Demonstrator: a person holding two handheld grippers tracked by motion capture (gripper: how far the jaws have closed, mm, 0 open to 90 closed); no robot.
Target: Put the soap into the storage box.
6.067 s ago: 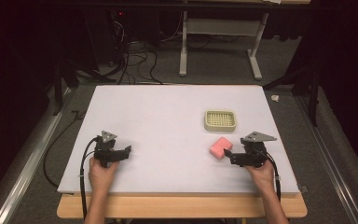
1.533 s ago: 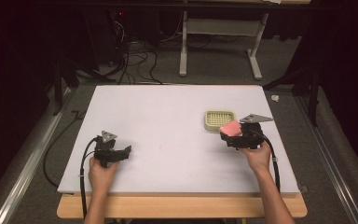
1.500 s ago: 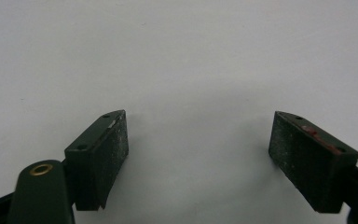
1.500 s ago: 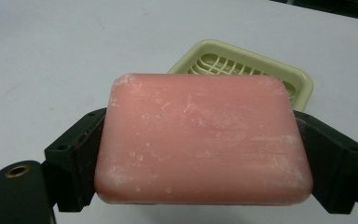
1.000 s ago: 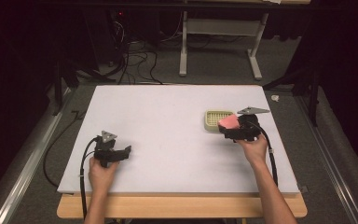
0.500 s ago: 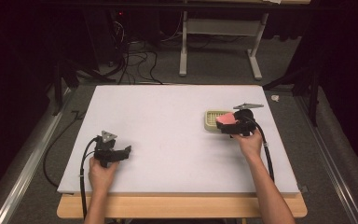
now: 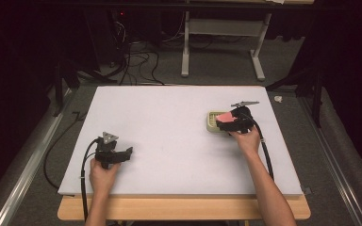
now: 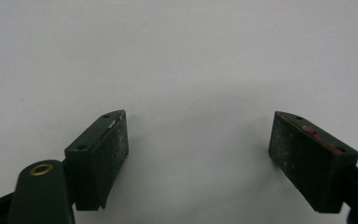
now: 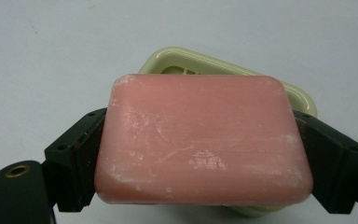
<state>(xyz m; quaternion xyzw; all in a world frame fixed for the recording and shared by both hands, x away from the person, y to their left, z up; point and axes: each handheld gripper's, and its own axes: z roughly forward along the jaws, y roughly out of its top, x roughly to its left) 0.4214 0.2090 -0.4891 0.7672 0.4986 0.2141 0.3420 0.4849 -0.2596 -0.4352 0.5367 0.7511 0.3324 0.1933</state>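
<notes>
Left gripper [image 7: 122, 155] fingers [image 8: 100, 156] apart, right gripper [image 7: 222, 123] fingers [image 9: 77, 161] clamped

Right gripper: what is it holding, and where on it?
The right gripper clamps the pink soap bar by its two short ends, above the soap dish.

The tabletop [image 7: 169, 127] is a big white board. It sits on a light wooden table [image 7: 184, 209] whose edge sticks out at the front. A pale green soap dish [image 7: 212, 122] lies flat on the white board, on the right side, a bit past the middle. In the right gripper view the soap dish [image 9: 303, 100] has a smooth rounded rim and slots in its top. The left gripper [image 7: 122, 155] rests low at the front left of the board.
</notes>
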